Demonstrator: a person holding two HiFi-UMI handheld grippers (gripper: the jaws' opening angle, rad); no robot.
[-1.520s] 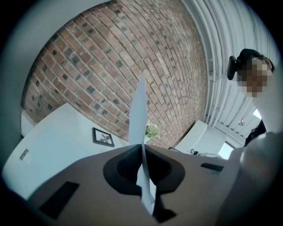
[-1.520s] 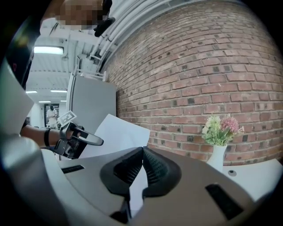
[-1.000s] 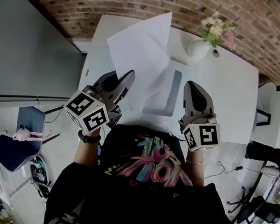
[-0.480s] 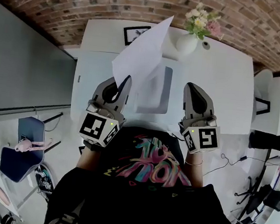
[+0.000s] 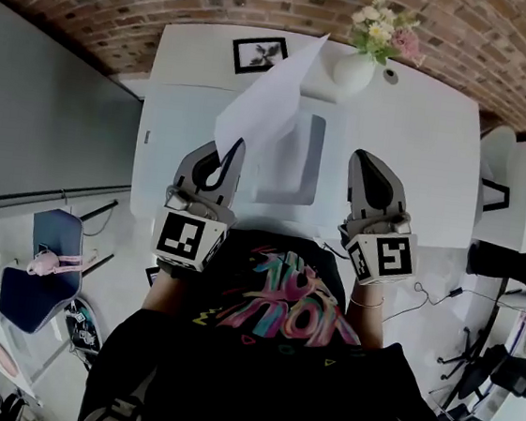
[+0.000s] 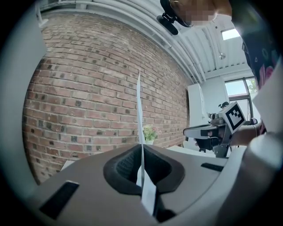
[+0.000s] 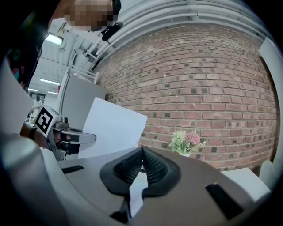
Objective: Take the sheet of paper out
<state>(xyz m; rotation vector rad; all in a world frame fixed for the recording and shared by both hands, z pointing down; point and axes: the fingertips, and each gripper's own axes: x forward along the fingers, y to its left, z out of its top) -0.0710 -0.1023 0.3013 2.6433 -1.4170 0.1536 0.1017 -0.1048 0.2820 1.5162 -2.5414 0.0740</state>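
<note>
A white sheet of paper (image 5: 268, 102) stands up off the table, pinched at its lower corner by my left gripper (image 5: 235, 152), which is shut on it. In the left gripper view the sheet (image 6: 139, 114) shows edge-on, running up from between the closed jaws of the left gripper (image 6: 142, 149). From the right gripper view the paper (image 7: 112, 128) appears broad, held up by the left gripper (image 7: 77, 137). My right gripper (image 5: 364, 162) hovers level to the right of the sheet, apart from it. The right gripper (image 7: 141, 151) has its jaws shut with nothing between them.
A grey folder (image 5: 306, 163) lies flat on the white table (image 5: 420, 157) between the two grippers. At the table's far edge stand a white vase of flowers (image 5: 355, 69) and a small framed picture (image 5: 259, 53), before a brick wall. A chair (image 5: 35, 268) sits at lower left.
The left gripper has rolled upright, and the sheet in it has turned from broad-faced to narrow and steep. The right gripper has barely shifted.
</note>
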